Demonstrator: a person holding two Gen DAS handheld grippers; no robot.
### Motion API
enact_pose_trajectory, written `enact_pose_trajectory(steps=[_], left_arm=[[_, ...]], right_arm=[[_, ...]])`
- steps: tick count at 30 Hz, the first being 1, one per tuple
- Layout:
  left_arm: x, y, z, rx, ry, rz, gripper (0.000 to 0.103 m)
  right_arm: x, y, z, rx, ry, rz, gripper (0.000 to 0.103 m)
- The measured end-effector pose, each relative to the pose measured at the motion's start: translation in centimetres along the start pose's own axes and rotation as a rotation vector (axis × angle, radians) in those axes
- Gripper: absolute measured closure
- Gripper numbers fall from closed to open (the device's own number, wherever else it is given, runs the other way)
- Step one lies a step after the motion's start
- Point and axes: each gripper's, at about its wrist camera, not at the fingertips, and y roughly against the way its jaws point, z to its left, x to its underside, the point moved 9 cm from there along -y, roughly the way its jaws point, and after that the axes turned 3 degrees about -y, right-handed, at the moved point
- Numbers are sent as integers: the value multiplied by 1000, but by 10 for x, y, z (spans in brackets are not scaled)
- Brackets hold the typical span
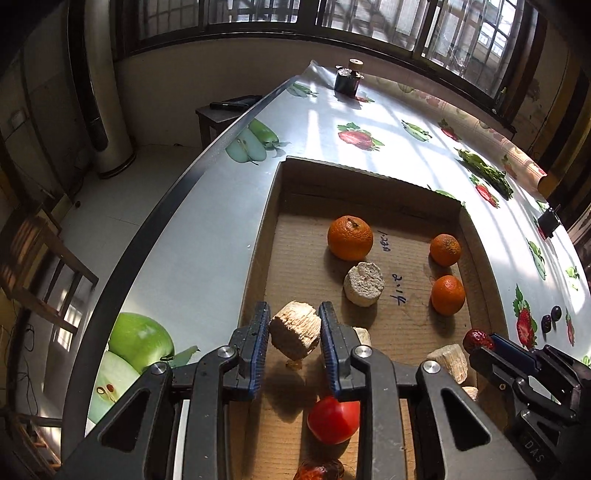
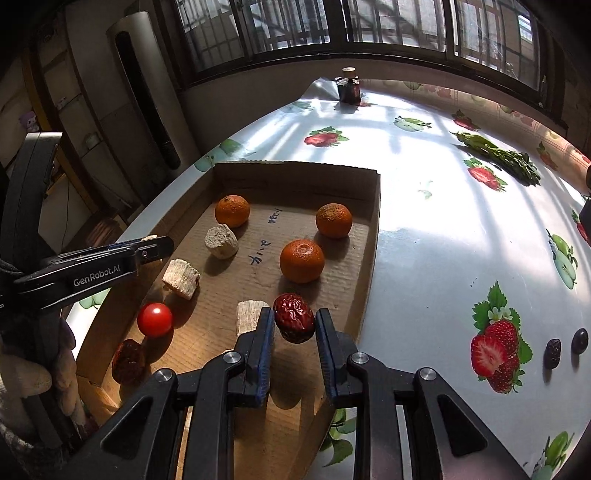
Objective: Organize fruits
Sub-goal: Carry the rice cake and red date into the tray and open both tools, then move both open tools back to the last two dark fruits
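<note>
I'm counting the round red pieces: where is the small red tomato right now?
The tomato lies in the cardboard tray, near its left wall in the right wrist view, between a pale fibrous chunk and a dried red date.

Bright daylight thru rear windows [image 1: 369,22]; striped glare on glossy tablecloth [image 2: 443,206]. Hard shadows inside cardboard tray [image 1: 295,206]. Strong fisheye bend, dark corners; sharp focus.

Left gripper [image 1: 293,334] and right gripper [image 2: 294,326]: matte black linkage arms joined by round silver pivot screws, with jaws faced in ribbed blue pads. White lettering "GenRobot.AI" runs along the left gripper's side; "DAS" marks the right gripper's body.
</note>
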Motion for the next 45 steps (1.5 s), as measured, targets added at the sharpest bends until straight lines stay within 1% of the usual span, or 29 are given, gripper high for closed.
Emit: enact_pose_trajectory(steps=[5,11,17,19,21,23,25,27,30,33,35,37,40,45], left_arm=[[2,-2,-2,-14,-15,13,77],[1,-5,-3,-5,-21,28,75],[0,-2,-7,-4,-35,16,66],[-1,2,-6,-12,-31,2,58],[-1,6,-6,-7,-18,-7,55],[-2,13,-6,-22,-15,-26,55],[-3,23,-6,-43,-16,-49,48],[-4,35,-9,-58,-17,-77,44],[-5,53,-15,-70,-25,-123,42],[-4,72,-25,-87,-43,-168,38],[-2,84,-32,-100,-60,-200,36],[-1,95,-41,-117,-79,-227,33],[3,110,-56,-132,-108,-263,32],[7,124,-86,-127,-151,-295,29]], right_arm=[[2,-7,-2,-7,-16,19,78],[0,-8,-2,-3,-10,18,78],[1,-7,-2,-5,-15,20,77],[0,-7,-1,-11,-16,18,75],[-1,-4,0,-17,-18,8,70],[-2,1,1,-22,-18,-6,67],[-3,7,2,-24,-15,-18,66],[-4,14,2,-26,-12,-32,65],[-5,24,-1,-23,-15,-52,63],[-4,33,-8,-23,-30,-64,56],[-3,40,-14,-20,-38,-72,56],[-1,48,-22,-13,-45,-81,56],[3,60,-37,0,-60,-93,55],[9,80,-71,29,-102,-119,50]])
